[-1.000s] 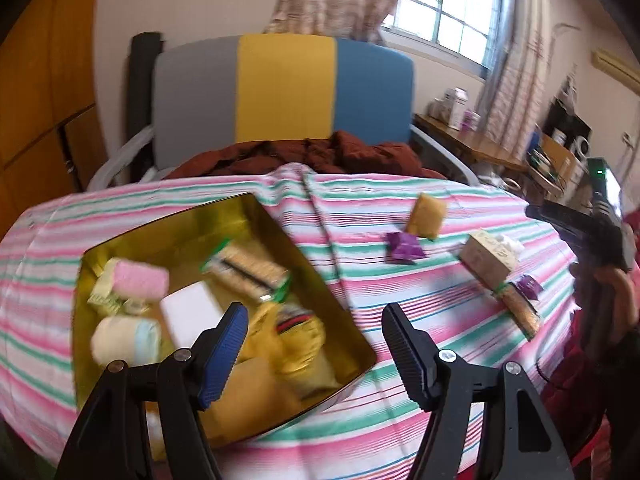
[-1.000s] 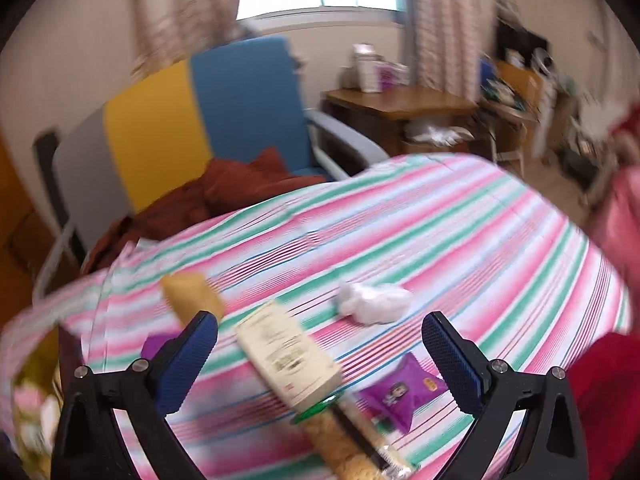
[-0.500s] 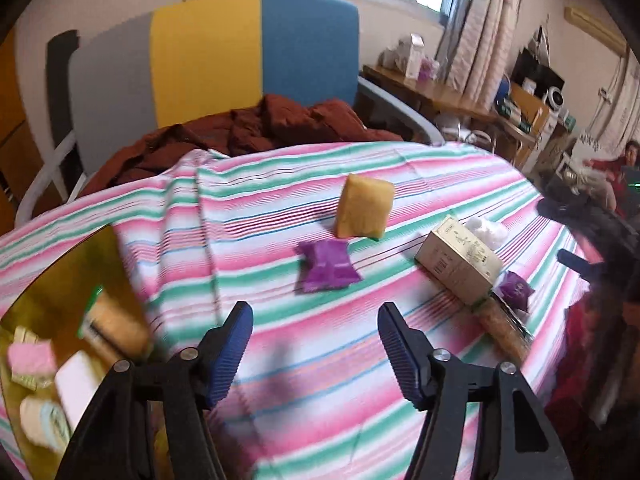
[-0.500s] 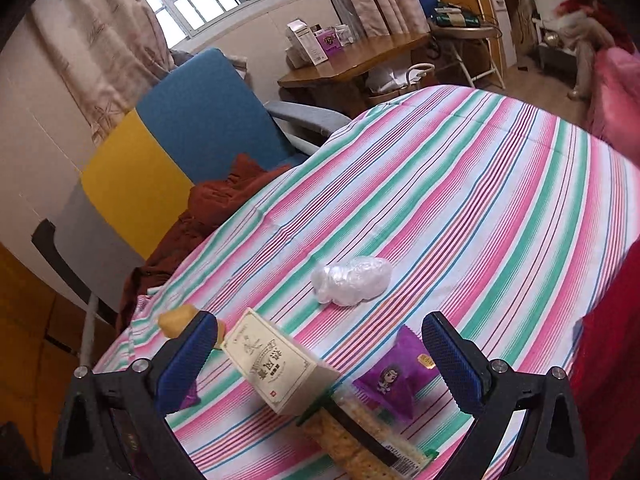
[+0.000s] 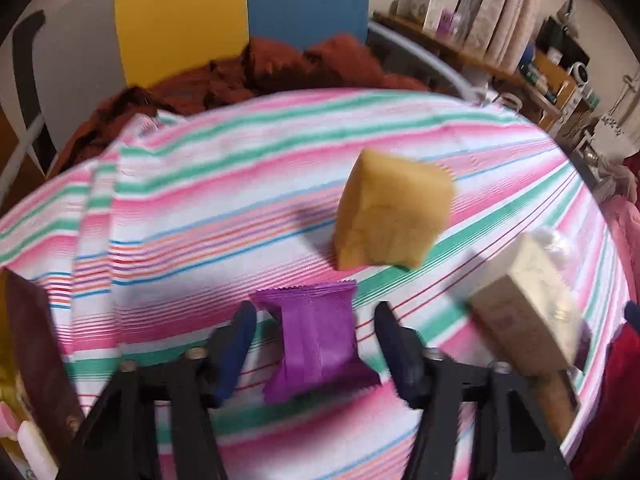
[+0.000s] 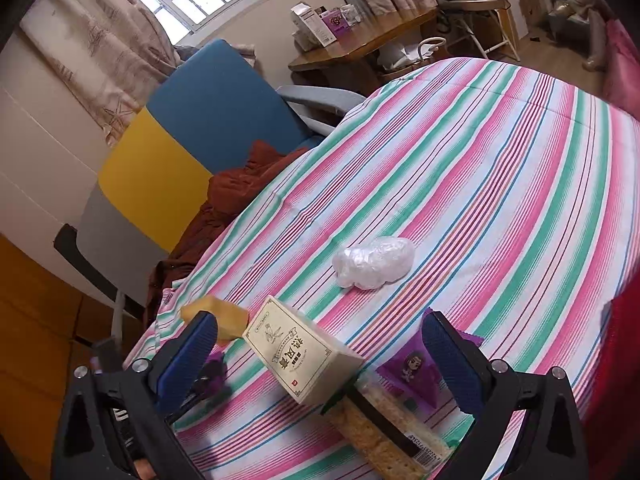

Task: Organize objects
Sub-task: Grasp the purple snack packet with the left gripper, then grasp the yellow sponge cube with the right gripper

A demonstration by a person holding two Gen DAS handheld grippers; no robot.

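Observation:
A purple snack packet (image 5: 316, 340) lies on the striped tablecloth (image 5: 200, 208), right between the spread fingers of my left gripper (image 5: 314, 320), which is open and not touching it. Just beyond it sits a yellow sponge-like block (image 5: 392, 220), and a cream carton (image 5: 524, 304) lies to the right. My right gripper (image 6: 318, 328) is open above the same cream carton (image 6: 300, 352) and a cracker packet (image 6: 384, 432). Another purple packet (image 6: 412, 372) lies by its right finger. A crumpled clear plastic ball (image 6: 374, 262) rests farther out.
The gold tin's wall (image 5: 36, 360) shows at the lower left edge of the left wrist view. A grey, yellow and blue chair (image 6: 192, 128) with a rust-coloured cloth (image 5: 280, 68) stands behind the table. A wooden desk (image 6: 360, 44) with boxes is farther back.
My left gripper has swung right from over the gold tin and come down around the purple packet. My right gripper has drawn a little closer to the carton, still open.

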